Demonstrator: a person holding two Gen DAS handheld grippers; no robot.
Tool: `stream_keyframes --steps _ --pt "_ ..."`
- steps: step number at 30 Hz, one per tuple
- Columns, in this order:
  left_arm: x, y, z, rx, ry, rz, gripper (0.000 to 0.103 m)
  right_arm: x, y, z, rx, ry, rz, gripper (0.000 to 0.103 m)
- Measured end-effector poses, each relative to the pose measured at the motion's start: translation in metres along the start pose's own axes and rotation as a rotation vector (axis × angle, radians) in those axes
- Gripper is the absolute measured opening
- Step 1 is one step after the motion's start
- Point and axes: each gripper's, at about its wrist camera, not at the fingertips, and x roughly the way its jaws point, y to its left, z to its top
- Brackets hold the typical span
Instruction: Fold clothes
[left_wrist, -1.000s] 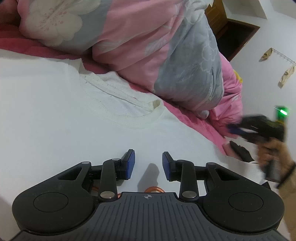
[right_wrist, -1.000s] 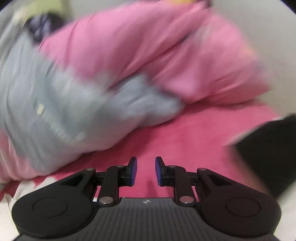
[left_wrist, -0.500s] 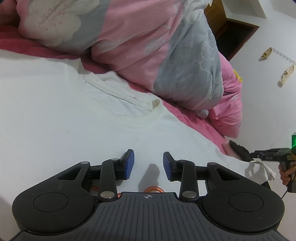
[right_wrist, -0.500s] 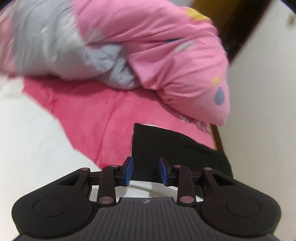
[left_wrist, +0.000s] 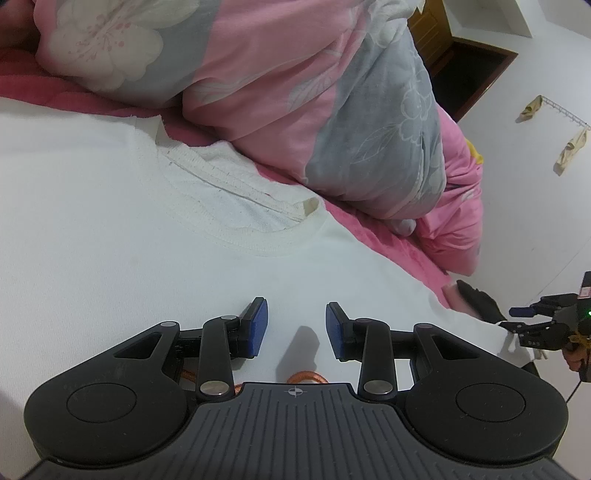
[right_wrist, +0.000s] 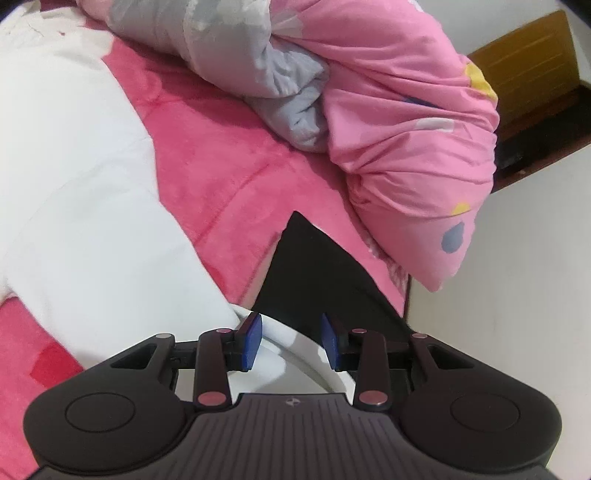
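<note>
My white shirt (left_wrist: 155, 258) lies spread flat on the pink bed (right_wrist: 221, 155), its collar (left_wrist: 258, 218) toward the far side next to the bunched quilt (left_wrist: 314, 92). One sleeve (right_wrist: 92, 221) runs out to the right, and its end reaches the near right edge of the bed, beside a black cloth (right_wrist: 317, 269) lying there.

My left tongs (left_wrist: 296, 330) hover low over the chest of the shirt, just near of the collar. The jaws stand a moderate way apart with nothing between them. My right tongs (right_wrist: 291, 338) are also parted, and the white end of the sleeve lies in the gap between the pads, though they have not closed on it.

The shirt lying flat would suit either a fold about to be made or a garment just laid out, so I will not guess which.

The risks I see are on the right. If those tongs close as they stand, they may catch the black cloth along with the sleeve and drag it into the fold. They may also pinch only the top layer, so the sleeve would slip or twist. On the left, pressing down too hard could ruck up the chest fabric and skew the collar.
</note>
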Motion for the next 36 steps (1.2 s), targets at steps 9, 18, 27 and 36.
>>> stream_keyframes --steps 9,18,27,36 --pt "0.0 0.0 0.0 -0.001 0.0 -0.001 0.035 0.008 0.011 0.004 -0.035 0.058 -0.038 0.0" --pt "0.001 0.0 0.0 -0.004 -0.001 -0.001 0.035 -0.025 -0.026 -0.008 0.245 -0.148 -0.207 0.0" --pt "0.001 0.0 -0.001 -0.005 -0.002 -0.002 0.035 -0.002 -0.07 -0.038 0.669 -0.13 -0.205 0.0" --pt "0.001 0.001 -0.001 -0.007 -0.002 -0.003 0.035 0.001 -0.123 -0.091 1.181 -0.141 -0.17 0.003"
